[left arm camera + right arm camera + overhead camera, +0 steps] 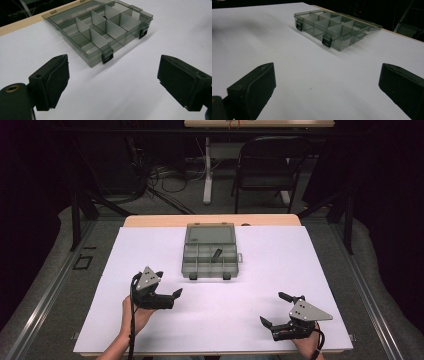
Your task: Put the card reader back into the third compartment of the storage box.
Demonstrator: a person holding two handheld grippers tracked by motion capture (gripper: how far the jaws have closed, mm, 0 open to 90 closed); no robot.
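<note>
A smoky clear compartment box (186,262) lies open at the middle of the white sheet, its lid (210,234) folded flat toward the far side. A small black piece (216,254) rests in one of its middle cells. My left gripper (169,283) is open, held near the box's front left corner, with nothing between its jaws. In the left gripper view the box (120,40) lies just ahead of the left gripper (113,85). My right gripper (273,308) stands open near the front right of the sheet. Its view puts the box (314,28) farther off, beyond the right gripper (324,87).
Two black latches (192,276) hang on the box's front wall. The white sheet (150,250) covers a wooden table whose edge (150,220) shows at the back. A dark folding chair (267,170) and floor cables (165,180) lie beyond the table.
</note>
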